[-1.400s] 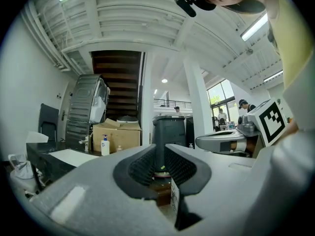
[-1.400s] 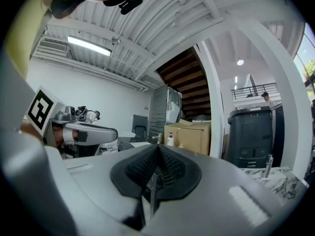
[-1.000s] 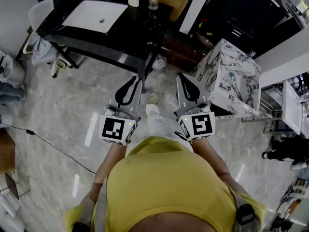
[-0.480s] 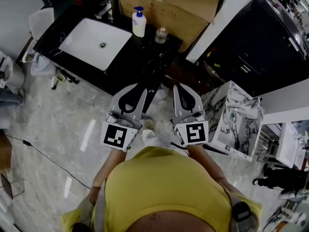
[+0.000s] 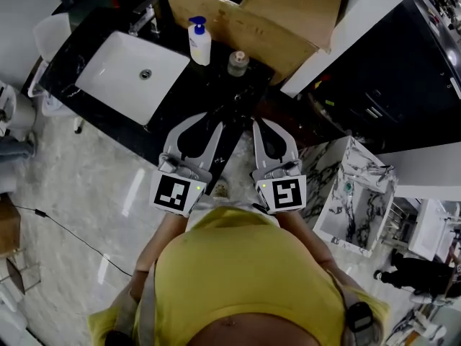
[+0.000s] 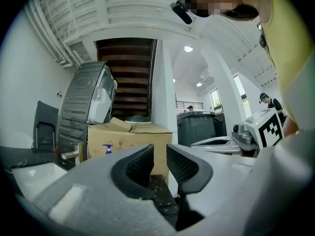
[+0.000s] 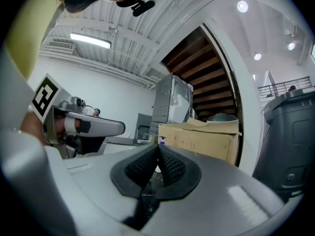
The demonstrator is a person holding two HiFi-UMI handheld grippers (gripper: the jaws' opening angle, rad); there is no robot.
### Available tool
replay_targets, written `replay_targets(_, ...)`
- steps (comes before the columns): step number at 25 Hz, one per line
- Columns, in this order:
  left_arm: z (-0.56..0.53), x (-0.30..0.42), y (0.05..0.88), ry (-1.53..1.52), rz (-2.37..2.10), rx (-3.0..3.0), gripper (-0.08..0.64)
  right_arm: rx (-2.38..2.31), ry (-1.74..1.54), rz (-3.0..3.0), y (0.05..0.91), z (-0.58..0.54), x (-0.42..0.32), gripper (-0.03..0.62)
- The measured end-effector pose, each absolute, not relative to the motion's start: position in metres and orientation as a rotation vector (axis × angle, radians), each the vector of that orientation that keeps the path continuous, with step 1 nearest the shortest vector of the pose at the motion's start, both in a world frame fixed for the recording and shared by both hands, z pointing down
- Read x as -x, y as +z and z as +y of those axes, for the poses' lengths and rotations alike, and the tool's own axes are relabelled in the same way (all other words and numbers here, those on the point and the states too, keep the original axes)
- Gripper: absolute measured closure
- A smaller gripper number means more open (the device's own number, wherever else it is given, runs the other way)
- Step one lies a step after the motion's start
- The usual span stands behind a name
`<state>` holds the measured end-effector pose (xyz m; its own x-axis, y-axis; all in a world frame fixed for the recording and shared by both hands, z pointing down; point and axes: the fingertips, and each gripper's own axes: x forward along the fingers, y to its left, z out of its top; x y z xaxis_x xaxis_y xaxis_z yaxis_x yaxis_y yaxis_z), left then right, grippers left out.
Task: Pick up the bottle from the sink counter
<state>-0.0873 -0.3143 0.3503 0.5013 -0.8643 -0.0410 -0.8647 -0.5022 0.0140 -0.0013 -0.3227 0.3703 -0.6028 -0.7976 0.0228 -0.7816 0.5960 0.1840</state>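
Left tongs (image 6: 160,156): jaws a small gap apart, have just been opening, nothing between them. Right tongs (image 7: 157,154): tips pressed together, empty. Both point level toward the far side, side by side over the near edge of the black table (image 5: 216,92).

Bottle (image 5: 199,43), white with a blue pump, is not yet reached. It stands on the far part of the table, just right of the white sink basin (image 5: 133,74) and just left of a small jar (image 5: 238,62), with the cardboard box (image 5: 252,13) close behind. It is well apart from both tongs, far-left of them.

Step in hand looks like the approach. To do it well: open the left tongs much wider before arriving, come in level at the body below the pump, stay left of the jar, and close on the two sides.

Bottle is upright, long axis vertical, pump end up. Nozzle direction is too small to tell.
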Motion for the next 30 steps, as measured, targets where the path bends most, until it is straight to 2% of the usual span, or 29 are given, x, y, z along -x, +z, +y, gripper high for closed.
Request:
replay_targets(6,-0.347,0.078,0.354,0.043,1.526,2.746,0.474,-1.395,-0.192,-2.69,0.378,-0.346,-0.005,0.591)
replay_targets(15,-0.396,0.072,0.363,0.028,1.46,2.766,0.4,-1.478,-0.122,-2.669,0.381,-0.376,-0.002,0.591)
replay_targets(21,-0.436,0.069,0.394,-0.05,1.42,2.787,0.386,-1.511,-0.106,-2.653,0.392,-0.397,0.003,0.591)
replay_targets(25,-0.466,0.067,0.424,-0.087,1.43,2.812,0.333,-1.528,-0.082,-2.63,0.405,-0.414,0.003,0.591)
replay_targets(30,-0.5,0.066,0.459,-0.167,1.46,2.837,0.307,-1.518,-0.019,-2.588,0.425,-0.429,-0.001,0.591)
